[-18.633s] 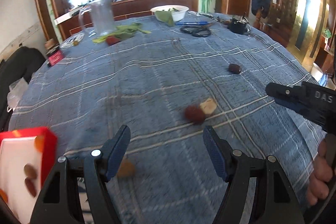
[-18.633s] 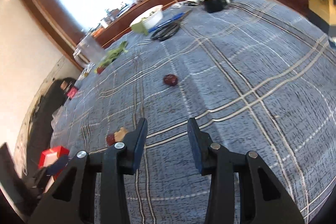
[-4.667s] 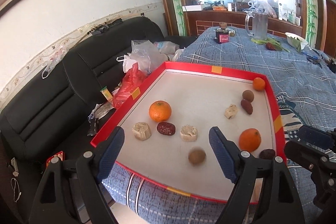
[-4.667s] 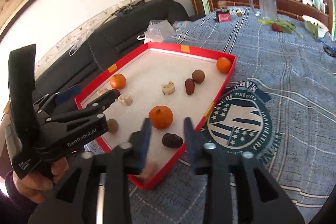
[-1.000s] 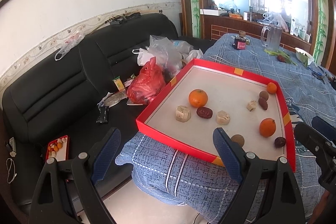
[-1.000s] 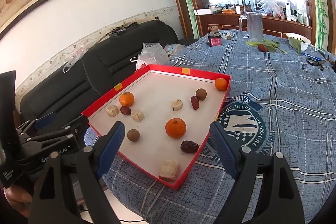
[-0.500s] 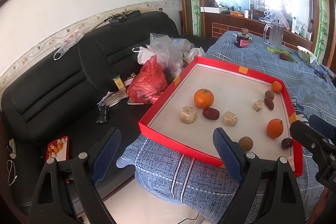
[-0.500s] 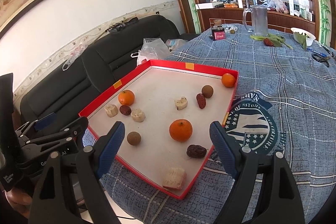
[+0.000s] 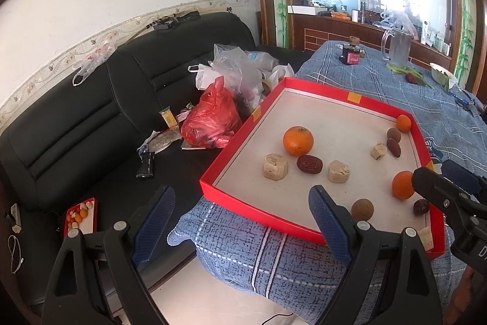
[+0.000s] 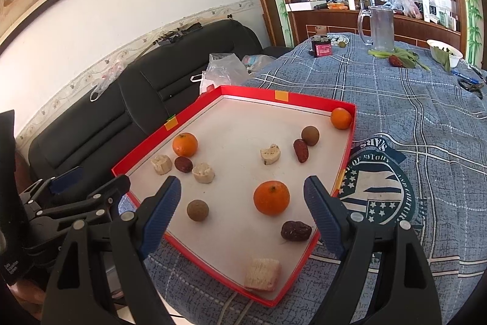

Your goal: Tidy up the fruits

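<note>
Left wrist: left gripper point(image 9: 242, 220) spread wide, nothing between its pads, hovering off the table edge near the red tray point(image 9: 258, 215). Tray holds oranges point(image 9: 298, 140), dates point(image 9: 309, 164), pale chunks.

Right wrist: right gripper point(image 10: 242, 213) also spread, empty, above the tray's point(image 10: 307, 276) near corner; an orange point(image 10: 271, 197) and a date point(image 10: 296, 231) lie between the fingers in view, untouched. Jug point(image 10: 380, 28) sits far back on the cloth.

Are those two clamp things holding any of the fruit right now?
No. The left gripper and right gripper are both open and empty; the fruit lies in the red tray.
</note>
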